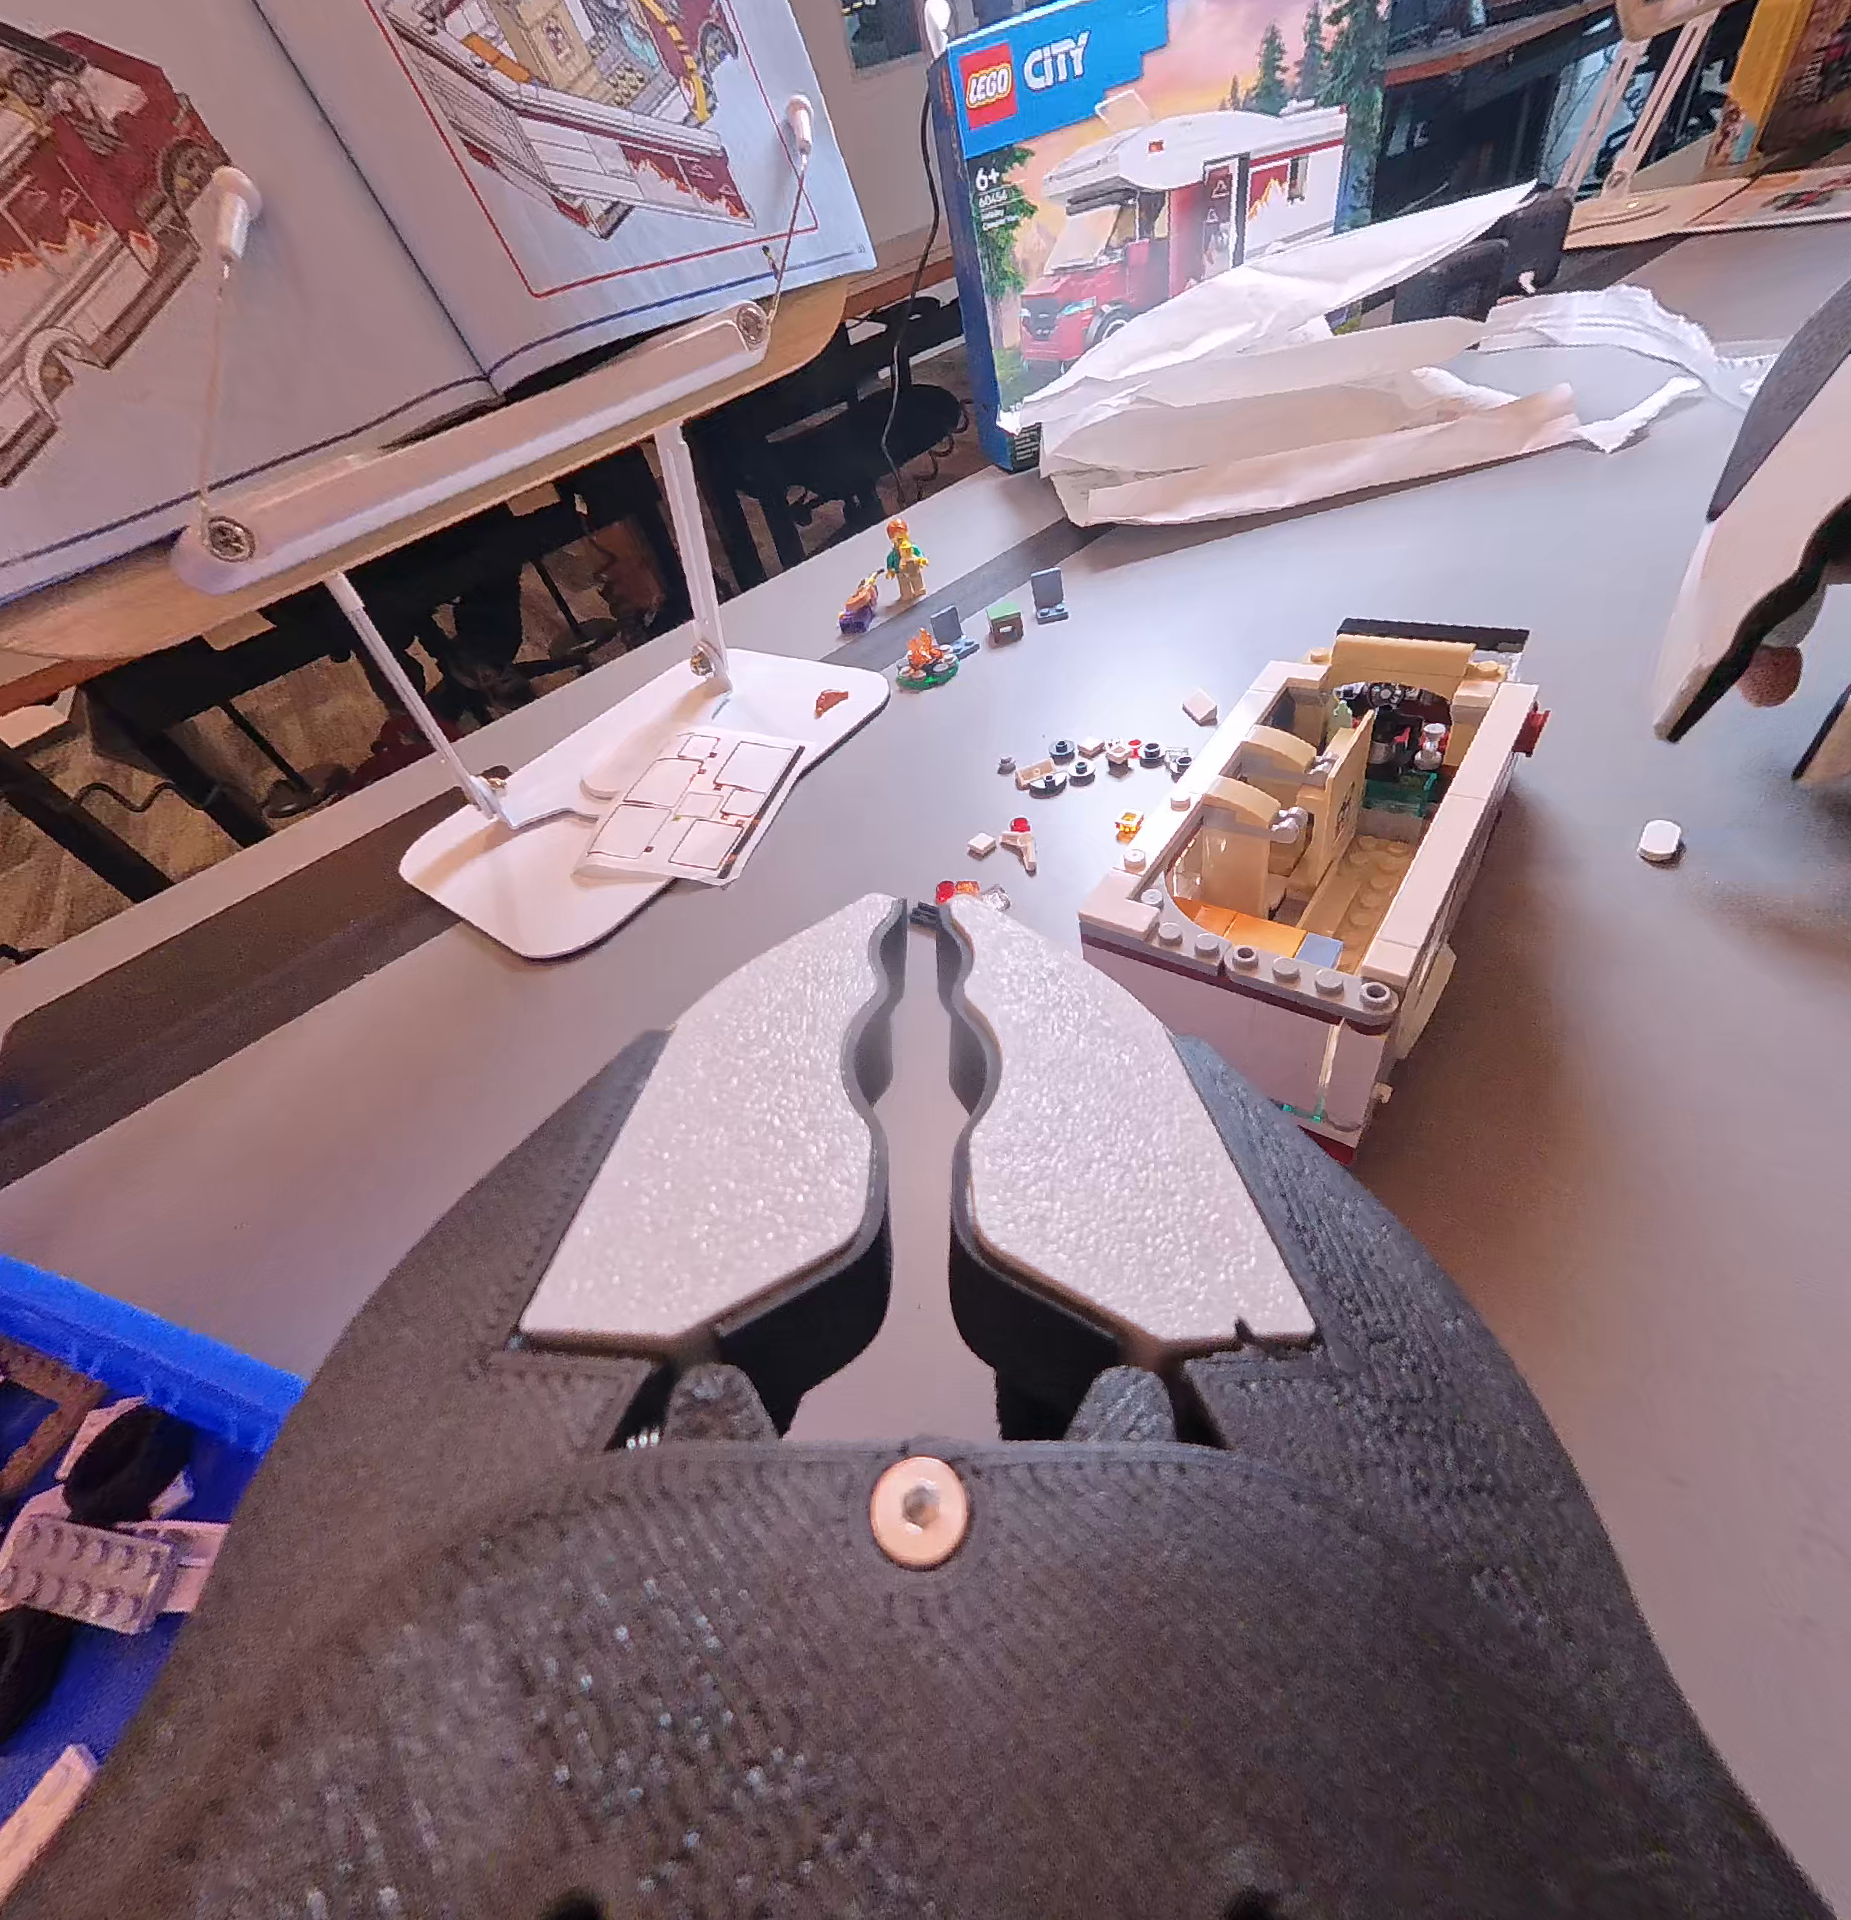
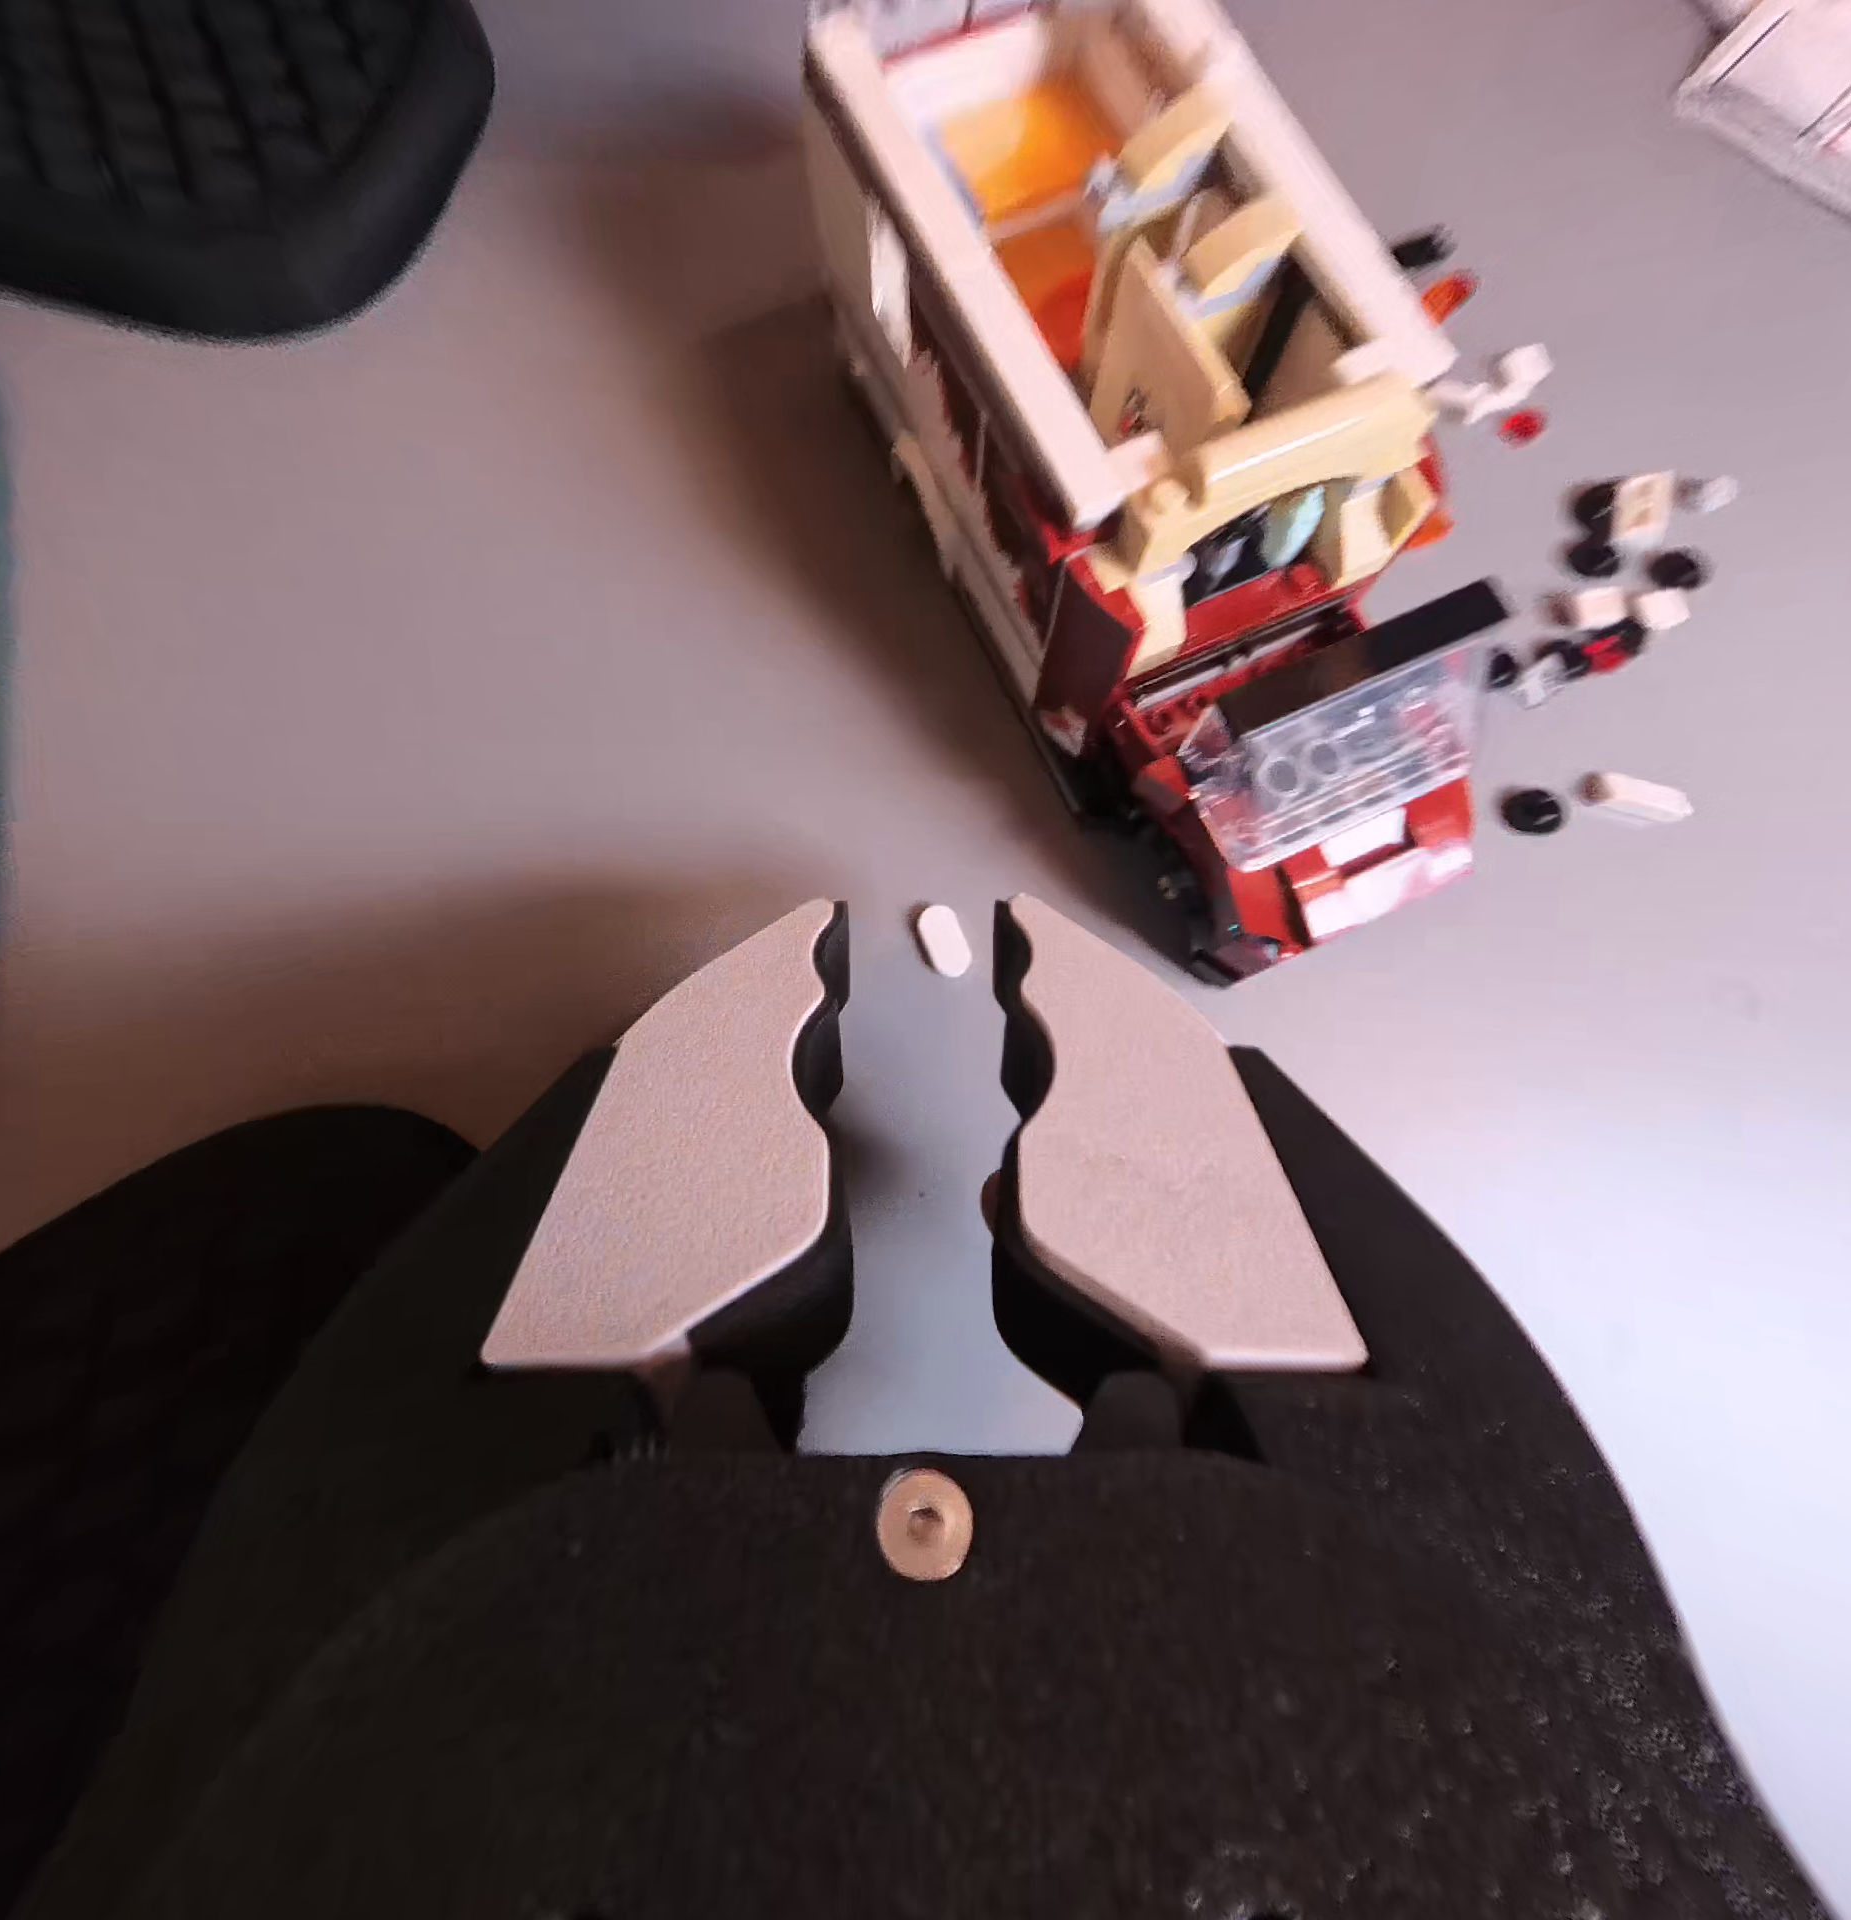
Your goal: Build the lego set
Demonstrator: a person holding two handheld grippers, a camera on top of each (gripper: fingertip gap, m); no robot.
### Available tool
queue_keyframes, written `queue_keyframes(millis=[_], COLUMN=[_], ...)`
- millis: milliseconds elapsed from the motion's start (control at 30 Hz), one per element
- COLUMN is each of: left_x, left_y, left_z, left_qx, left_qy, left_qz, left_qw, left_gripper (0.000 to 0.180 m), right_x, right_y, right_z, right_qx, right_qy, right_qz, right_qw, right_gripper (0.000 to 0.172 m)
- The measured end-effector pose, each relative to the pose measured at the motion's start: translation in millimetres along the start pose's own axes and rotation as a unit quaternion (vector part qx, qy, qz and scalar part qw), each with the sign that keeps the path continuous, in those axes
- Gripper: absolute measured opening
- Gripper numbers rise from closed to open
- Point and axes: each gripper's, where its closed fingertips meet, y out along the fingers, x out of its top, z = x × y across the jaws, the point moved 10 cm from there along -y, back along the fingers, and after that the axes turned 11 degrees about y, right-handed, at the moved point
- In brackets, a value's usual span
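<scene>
White oval tile (image 2: 943, 940), one: flat on the grey table (image 2: 485, 623), between the tips of my right tongs (image 2: 921, 935). They are spread, with bare table showing on both sides of the tile and neither pad touching it.

Left tongs (image 1: 923, 920), one: drawn nearly together with only a thin slit. One small black piece (image 1: 922, 914) shows at the slit; I cannot tell whether it is pinched.

Brick camper (image 1: 1316, 862), one, roof off: just right of my left tongs, near the tile.

Loose small pieces (image 1: 1092, 758): a scatter left of the camper, too small to count.

Toy figure (image 1: 905, 561), one. Box (image 1: 1108, 208), one. Open booklet (image 1: 381, 208) on a white stand (image 1: 547, 894), one each. Blue bin (image 1: 90, 1371), one, at the near left edge.

Open room: broad bare table left of the tile and between the stand and my left tongs.
</scene>
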Motion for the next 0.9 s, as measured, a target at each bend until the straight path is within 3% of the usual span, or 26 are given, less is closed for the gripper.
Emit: queue_keyframes(millis=[100, 200, 300, 400, 533, 700, 800, 900], left_x=[-2, -2, -3, -3, 6, 24, 22, 0], left_y=[-1, -4, -7, -12, -31, -88, -113, -110], left_z=[3, 8, 12, 16, 34, 110, 167, 207], left_qx=[0.008, 0.023, 0.034, 0.046, 0.085, 0.206, 0.216, 0.108], left_qy=[-0.008, -0.015, -0.02, -0.026, -0.038, -0.028, -0.035, -0.058], left_qz=[0.001, -0.004, -0.006, -0.01, -0.033, -0.028, 0.046, 0.165], left_qw=[1.0, 1.0, 0.999, 0.999, 0.995, 0.978, 0.975, 0.979], left_gripper=[0.005, 0.004, 0.004, 0.004, 0.005, 0.005, 0.01, 0.011], right_x=[2, 2, -5, -12, -16, -17, -17, -17], right_y=[-16, -33, -42, -49, -54, -53, -51, -50], right_z=[-2, -6, -15, -19, -21, -21, -21, -21], right_qx=[-0.017, -0.07, -0.164, -0.238, -0.279, -0.295, -0.3, -0.308], right_qy=[0.018, 0.041, 0.06, 0.061, 0.069, 0.063, 0.06, 0.054], right_qz=[-0.145, -0.302, -0.388, -0.413, -0.43, -0.425, -0.419, -0.416], right_qw=[0.989, 0.95, 0.905, 0.877, 0.856, 0.853, 0.855, 0.854], right_gripper=[0.025, 0.025, 0.026, 0.029, 0.031, 0.031, 0.031, 0.03])
